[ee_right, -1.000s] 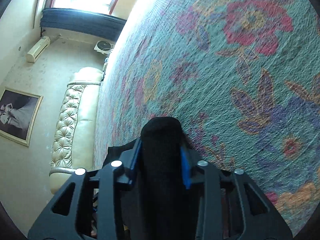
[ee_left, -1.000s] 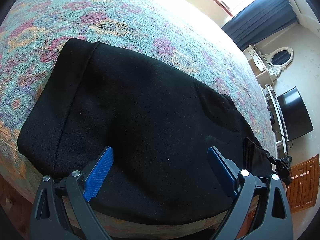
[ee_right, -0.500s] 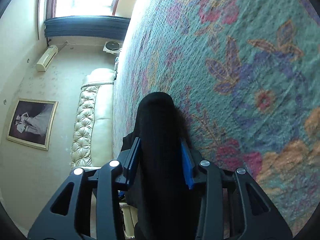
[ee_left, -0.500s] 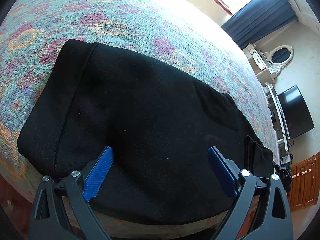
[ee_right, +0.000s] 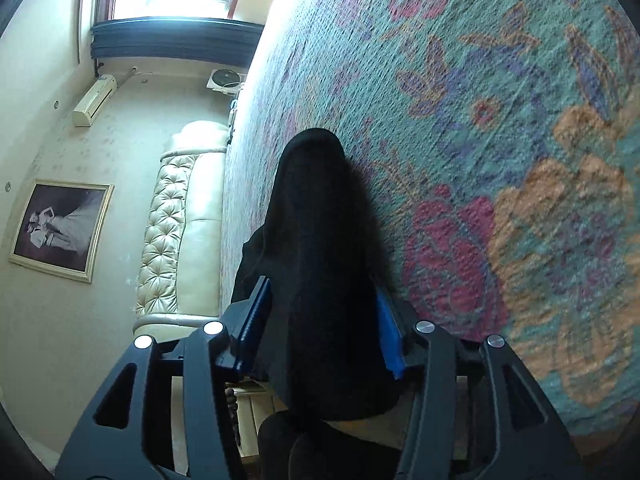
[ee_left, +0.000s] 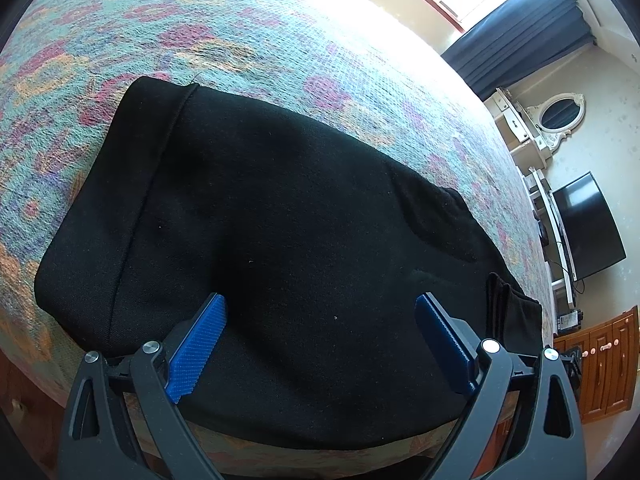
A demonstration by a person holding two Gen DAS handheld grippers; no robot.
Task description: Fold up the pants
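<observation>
Left wrist view: the black pants [ee_left: 288, 216] lie folded on the floral bed [ee_left: 280, 28], reaching its near edge; the left gripper [ee_left: 320, 344] hovers over them, jaws spread wide and empty. Soft, limp cloth, best pinched at a hem or folded edge. A TV [ee_left: 588, 232] and dresser [ee_left: 604, 364] stand well apart. Right wrist view: the right gripper [ee_right: 320, 328] has just been opening, a thick fold of pants between its loosening pads; the headboard [ee_right: 176, 224] is clear of it.

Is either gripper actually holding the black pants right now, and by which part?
Left gripper is open above the folded black fabric pants, holding nothing. Right gripper has a bunched fold between its jaws, which have just been opening; whether they still pinch is unclear.
</observation>
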